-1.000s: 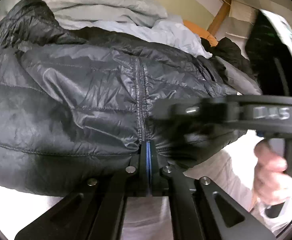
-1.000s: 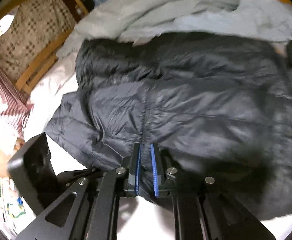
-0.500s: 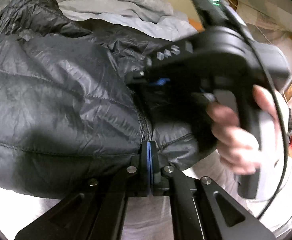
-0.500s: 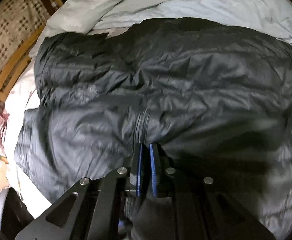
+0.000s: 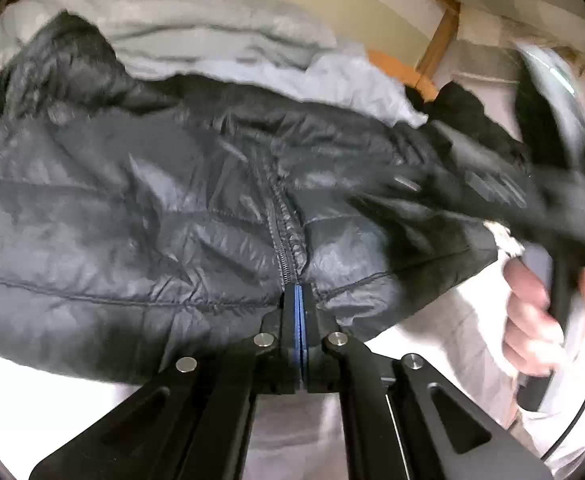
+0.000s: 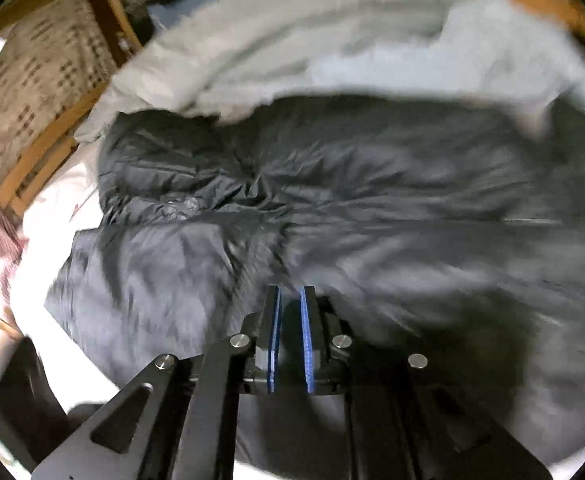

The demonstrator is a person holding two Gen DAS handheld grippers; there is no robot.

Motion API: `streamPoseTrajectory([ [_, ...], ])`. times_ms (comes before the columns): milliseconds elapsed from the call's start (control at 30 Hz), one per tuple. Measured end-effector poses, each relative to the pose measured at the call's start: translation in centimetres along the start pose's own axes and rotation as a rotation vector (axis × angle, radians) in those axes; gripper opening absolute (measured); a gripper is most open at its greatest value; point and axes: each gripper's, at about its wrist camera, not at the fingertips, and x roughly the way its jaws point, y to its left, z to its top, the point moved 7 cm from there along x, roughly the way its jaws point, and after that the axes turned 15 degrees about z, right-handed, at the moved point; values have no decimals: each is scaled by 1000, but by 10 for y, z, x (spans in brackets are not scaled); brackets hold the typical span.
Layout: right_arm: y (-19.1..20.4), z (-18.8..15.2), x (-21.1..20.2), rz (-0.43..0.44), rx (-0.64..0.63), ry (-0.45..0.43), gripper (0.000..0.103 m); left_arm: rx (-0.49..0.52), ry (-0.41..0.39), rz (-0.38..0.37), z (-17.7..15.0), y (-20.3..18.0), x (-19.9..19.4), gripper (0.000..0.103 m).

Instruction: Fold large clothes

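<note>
Black puffer jacket (image 5: 140, 240): we are pinching its hem by the zipper (image 5: 286, 236) in left tongs (image 5: 300, 312); slick fabric may slip free. Right tongs (image 6: 290, 320), slightly apart, are gripping nothing.

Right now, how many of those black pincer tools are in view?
2. The left gripper is clamped on the black jacket hem at the zipper; the right gripper is over the jacket, its hand visible at right.
</note>
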Motion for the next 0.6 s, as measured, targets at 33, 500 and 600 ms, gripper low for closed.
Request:
streamPoseTrajectory([
  [33,-1,-6,-18,-25,-23,-21,10,4,-25,6,1,0,-9,2],
  [500,-102,-98,-133,-165,169,-193,64,-304,-136,527,-26,146,-79,75],
  [600,-107,-104,-115,-32,186,-143,85,-380,-88,529,-35,163,-63,83],
])
